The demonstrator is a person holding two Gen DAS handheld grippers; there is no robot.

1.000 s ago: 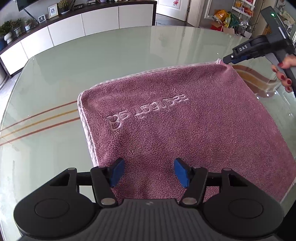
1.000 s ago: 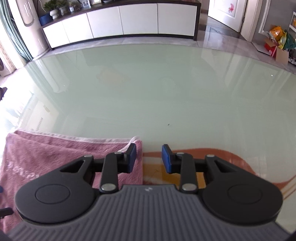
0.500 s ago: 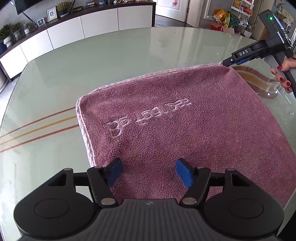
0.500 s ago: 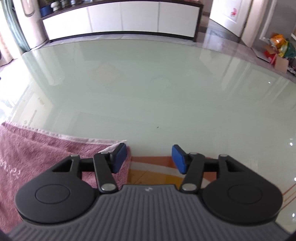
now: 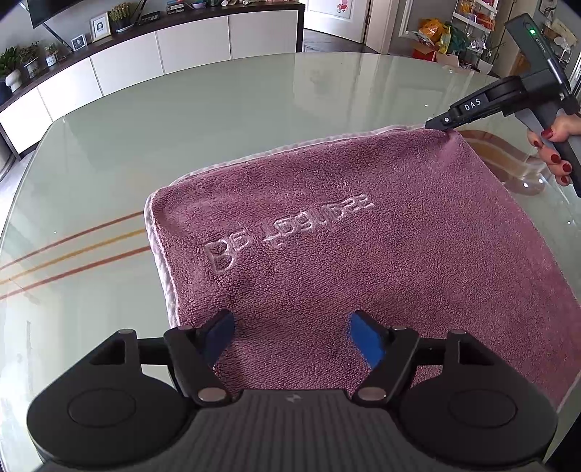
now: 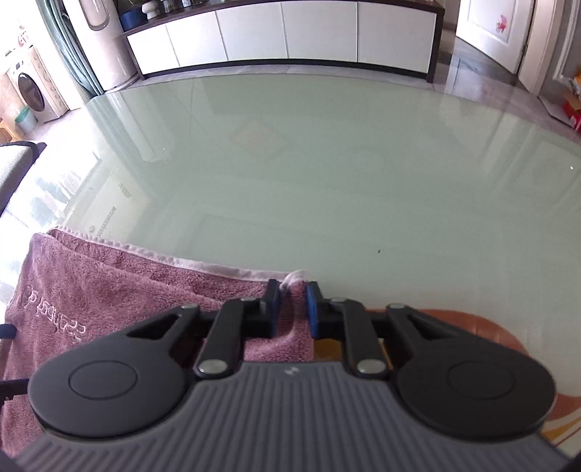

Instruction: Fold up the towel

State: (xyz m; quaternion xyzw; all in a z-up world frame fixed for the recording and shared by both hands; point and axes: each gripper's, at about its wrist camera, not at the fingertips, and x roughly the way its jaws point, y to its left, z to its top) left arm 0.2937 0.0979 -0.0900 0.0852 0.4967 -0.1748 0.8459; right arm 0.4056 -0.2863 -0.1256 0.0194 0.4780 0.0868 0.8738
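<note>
**Right gripper pinches the far towel corner**

The towel [image 5: 348, 254] lies flat on the glass table [image 5: 218, 119], just under and ahead of the left gripper [image 5: 290, 337], whose jaws are spread wide above the near edge. Nothing stands in the way; a white cabinet [image 6: 290, 32] is far behind the table. The right gripper [image 6: 293, 308] now has its jaws pressed on the corner of the towel. Half a second ago they were apart beside that corner. The left one has not changed.
</note>
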